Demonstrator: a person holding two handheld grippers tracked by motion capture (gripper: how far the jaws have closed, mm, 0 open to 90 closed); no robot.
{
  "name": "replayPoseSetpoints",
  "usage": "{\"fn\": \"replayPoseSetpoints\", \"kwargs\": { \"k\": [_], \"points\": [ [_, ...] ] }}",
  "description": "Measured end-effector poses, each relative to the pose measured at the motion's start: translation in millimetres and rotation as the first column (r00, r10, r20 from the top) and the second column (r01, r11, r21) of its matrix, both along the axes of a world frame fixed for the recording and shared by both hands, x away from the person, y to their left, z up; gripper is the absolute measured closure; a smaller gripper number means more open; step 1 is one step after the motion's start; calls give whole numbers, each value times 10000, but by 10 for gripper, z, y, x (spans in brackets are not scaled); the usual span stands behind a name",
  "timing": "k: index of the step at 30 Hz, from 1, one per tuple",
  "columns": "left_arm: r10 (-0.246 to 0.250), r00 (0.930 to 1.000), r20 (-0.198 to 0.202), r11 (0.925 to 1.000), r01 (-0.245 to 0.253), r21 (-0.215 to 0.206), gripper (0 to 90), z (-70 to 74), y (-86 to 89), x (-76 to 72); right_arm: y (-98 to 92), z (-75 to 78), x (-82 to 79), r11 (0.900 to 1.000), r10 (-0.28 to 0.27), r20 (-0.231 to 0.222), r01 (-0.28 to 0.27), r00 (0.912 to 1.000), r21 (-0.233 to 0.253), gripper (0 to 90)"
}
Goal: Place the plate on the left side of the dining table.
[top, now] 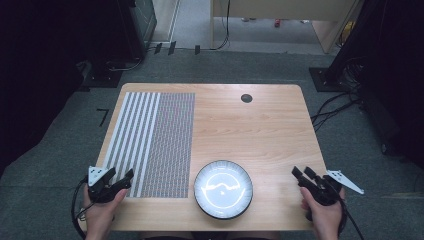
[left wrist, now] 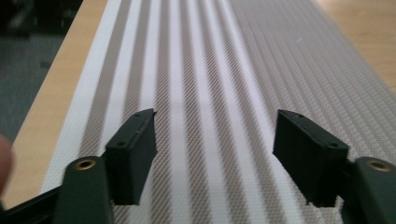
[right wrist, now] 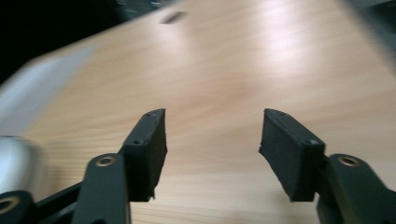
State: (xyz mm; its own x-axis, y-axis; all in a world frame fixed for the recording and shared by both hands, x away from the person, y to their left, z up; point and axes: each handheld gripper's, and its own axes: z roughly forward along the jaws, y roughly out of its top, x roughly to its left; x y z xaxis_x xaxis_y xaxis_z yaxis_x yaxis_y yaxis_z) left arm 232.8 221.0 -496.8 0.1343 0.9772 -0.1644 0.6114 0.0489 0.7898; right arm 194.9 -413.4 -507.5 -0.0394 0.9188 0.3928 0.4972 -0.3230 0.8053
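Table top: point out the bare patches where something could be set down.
The widest bare wood lies right of the striped placemat and beyond the plate, up to the dark round hole near the far edge. A smaller patch sits between the plate and the right gripper. The left side is crowded: the placemat covers it, with the left gripper over its near corner.

The plate (top: 223, 189) is the landmark; it stands on the table (top: 270, 130) near the person's edge. The placemat (top: 152, 142) lies left of the plate, just beside it, and reaches far behind it. The left gripper (top: 121, 178) is left of the plate, over the placemat's near end. The right gripper (top: 301, 173) is right of the plate, apart from it. A round hole cap (top: 246, 98) sits well behind the plate.
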Motion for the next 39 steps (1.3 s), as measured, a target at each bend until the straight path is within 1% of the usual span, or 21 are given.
{"fn": "replayPoseSetpoints", "kwargs": {
  "k": [1, 2, 3, 4, 6, 7, 9, 10, 12, 15, 19, 21, 23, 26, 28, 29, 30, 33, 35, 39],
  "points": [
    [69, 9998, -190, 10000, -69, 9, 282, -7, 37, 0, -50, -26, -12, 9996, -190, -139, 187, 9997, -194, 392],
    [200, 9993, -314, 9998, -199, 30, 278, -11, 63, 1, -98, -59, -19, 9976, -392, -314, 373, 9987, -577, 389],
    [200, 9993, -314, 9998, -199, 30, 269, -11, 63, 1, -98, -59, -19, 9976, -392, -314, 373, 9987, -577, 389],
    [351, 9978, -562, 9994, -347, 65, 265, -19, 106, 6, -146, -115, -9, 9908, -523, -655, 436, 9965, -1278, 365],
    [283, 9953, -928, 9995, -296, -120, 251, -27, 149, 12, -140, -140, -3, 9833, -620, -707, 488, 9956, -1751, 361],
    [162, 9935, -1124, 9996, -189, -229, 243, -33, 171, 15, -134, -141, 2, 9826, -671, -850, 510, 9941, -1789, 359],
    [34, 9921, -1255, 9996, -70, -285, 217, -41, 189, 17, -112, -140, 6, 9778, -764, -921, 566, 9928, -2016, 353],
    [39, 9921, -1255, 9996, -75, -283, 210, -42, 194, 17, -101, -139, 5, 9754, -805, -976, 582, 9920, -2125, 355],
    [-29, 9926, -1216, 9993, -17, -378, 210, -42, 200, 16, -93, -147, 13, 9732, -822, -1258, 524, 9886, -2240, 354],
    [-68, 9926, -1214, 9992, 20, -397, 211, -42, 196, 14, -111, -159, 25, 9782, -895, -1713, 542, 9811, -2006, 358],
    [-108, 9925, -1221, 9988, 50, -481, 218, -40, 194, 14, -116, -160, 23, 9791, -898, -1686, 559, 9816, -1957, 358],
    [-163, 9919, -1258, 9983, 90, -584, 223, -41, 189, 18, -90, -159, 24, 9766, -823, -1720, 451, 9816, -2101, 345],
    [-260, 9913, -1290, 9980, 183, -602, 226, -40, 177, 21, -73, -160, 31, 9790, -746, -1737, 390, 9820, -2003, 301],
    [-367, 9912, -1272, 9972, 279, -699, 230, -37, 147, 23, -76, -162, 37, 9822, -667, -1699, 347, 9832, -1847, 291],
    [-473, 9913, -1228, 9962, 379, -779, 232, -26, 129, 24, -87, -162, 31, 9844, -673, -1673, 381, 9836, -1718, 308],
    [-540, 9913, -1198, 9951, 436, -885, 234, -18, 119, 23, -97, -164, 21, 9861, -760, -1637, 498, 9836, -1583, 335],
    [-594, 9916, -1153, 9938, 479, -1002, 234, -10, 108, 23, -102, -164, 14, 9871, -842, -1625, 599, 9831, -1486, 340],
    [-698, 9917, -1084, 9929, 586, -1033, 236, 9, 82, 19, -88, -135, 9, 9894, -862, -1739, 638, 9810, -1304, 349],
    [-705, 9916, -1080, 9928, 593, -1043, 237, 12, 79, 15, -53, -100, 4, 9909, -793, -1666, 594, 9828, -1209, 353],
    [-643, 9921, -1074, 9923, 521, -1126, 240, 11, 100, 23, 29, -35, -1, 9915, -734, -1469, 564, 9864, -1169, 367]
  ]
}}
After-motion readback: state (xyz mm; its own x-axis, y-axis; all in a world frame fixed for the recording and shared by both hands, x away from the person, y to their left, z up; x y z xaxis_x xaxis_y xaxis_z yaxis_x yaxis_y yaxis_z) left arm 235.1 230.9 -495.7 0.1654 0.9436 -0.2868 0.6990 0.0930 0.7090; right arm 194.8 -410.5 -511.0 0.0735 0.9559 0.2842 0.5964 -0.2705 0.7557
